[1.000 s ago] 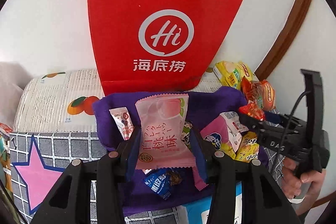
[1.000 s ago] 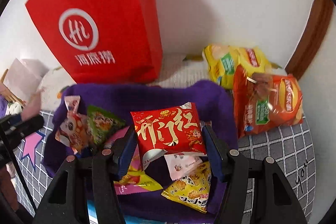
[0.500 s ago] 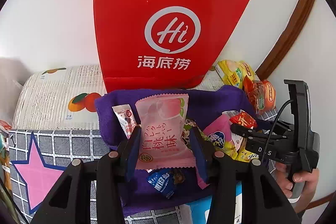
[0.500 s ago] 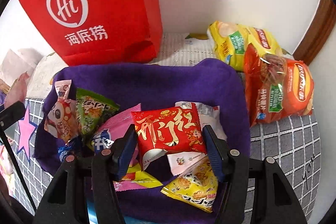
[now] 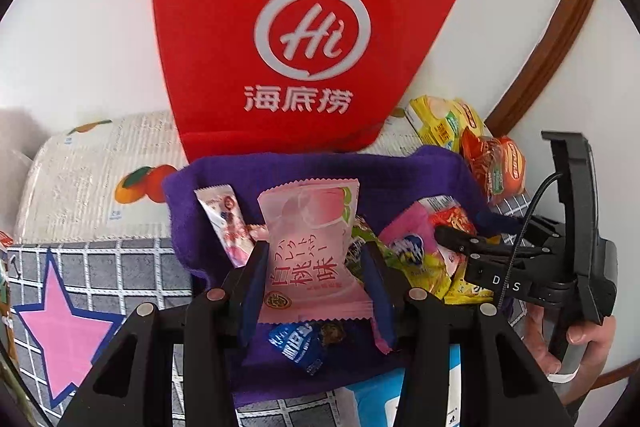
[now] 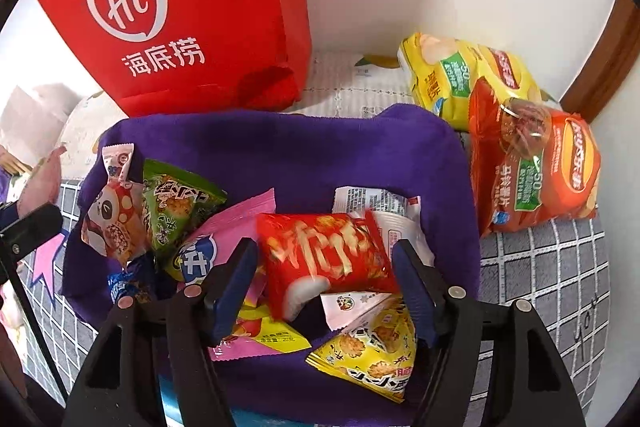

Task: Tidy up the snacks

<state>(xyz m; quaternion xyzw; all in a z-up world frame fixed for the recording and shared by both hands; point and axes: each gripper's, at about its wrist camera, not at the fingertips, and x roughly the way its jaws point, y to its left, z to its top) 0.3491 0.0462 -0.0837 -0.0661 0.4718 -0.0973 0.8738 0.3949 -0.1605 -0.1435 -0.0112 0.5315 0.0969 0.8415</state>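
Red snack packet (image 6: 326, 259) loose between opening right hand-held gripper (image 6: 324, 279) jaws.

White wall (image 5: 80, 27), brown wood trim (image 5: 548, 43)

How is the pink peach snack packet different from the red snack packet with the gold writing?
The pink packet is pale with a peach picture; the red packet is bright red with gold writing. The pink packet is pinched upright in the left gripper; the red packet lies tilted and blurred between the right gripper's opening jaws, apparently dropping free. Both are small sealed packets over the purple basket.
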